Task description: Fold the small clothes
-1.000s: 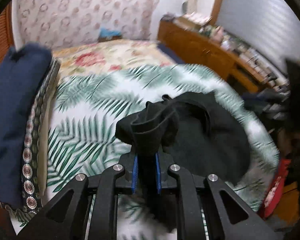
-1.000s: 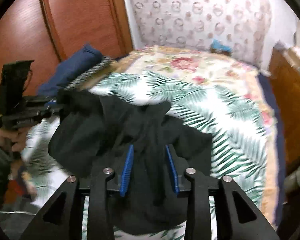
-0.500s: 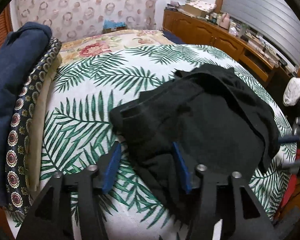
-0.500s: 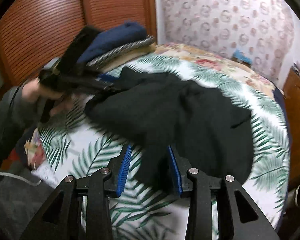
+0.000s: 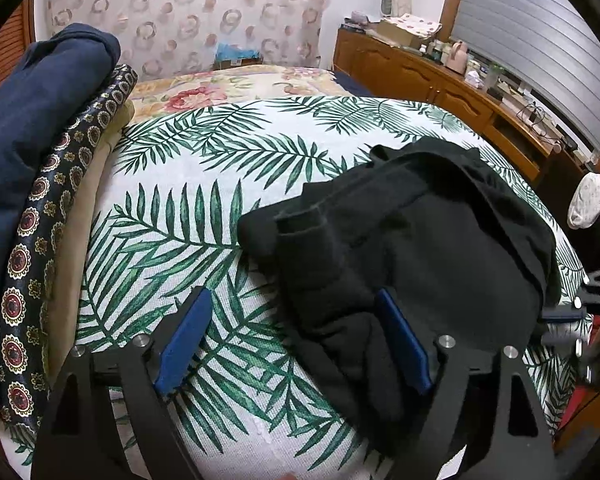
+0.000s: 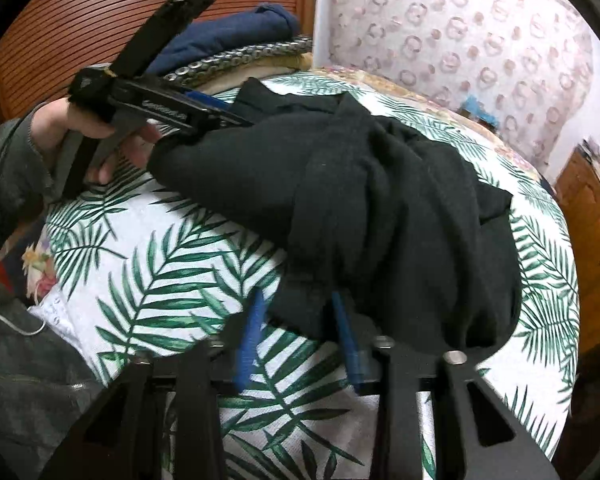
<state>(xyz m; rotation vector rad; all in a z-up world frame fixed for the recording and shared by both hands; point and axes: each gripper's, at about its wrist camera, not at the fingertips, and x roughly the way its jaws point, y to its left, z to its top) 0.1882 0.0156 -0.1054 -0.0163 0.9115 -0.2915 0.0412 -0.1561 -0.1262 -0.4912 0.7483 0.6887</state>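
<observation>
in the left wrist view, my left tool [image 5: 292, 344] had let go; a second earlier its blue pads were pinched on a bunched black fold held up off the bed, and now the jaws stood wide and were opening further, the left pad [image 5: 186, 336] over bare leaf-print cover and the right pad [image 5: 404, 344] against the edge of the cloth, neither one pressing; the black garment [image 5: 440, 248] had come down and lay spread on the bed [image 5: 204, 168], a thick fold running between the pads toward me; the stack of folded bedding [image 5: 40, 152] sat at the left, well apart from the garment; the tip of the other tool showed at the right edge, blurred.

in the right wrist view, my right tool [image 6: 296, 336] had changed the other way; half a second before its pads stood apart around the hem, and now they looked drawn in on the near edge of the black garment [image 6: 380, 208], which hung between them, so i judged it gripped there, though motion blur kept the contact unclear; my left hand [image 6: 88, 132] with its tool sat at the far corner of the cloth, released.

i judged the laying-out done, the cloth lumpy, and a fold from the right side next.
</observation>
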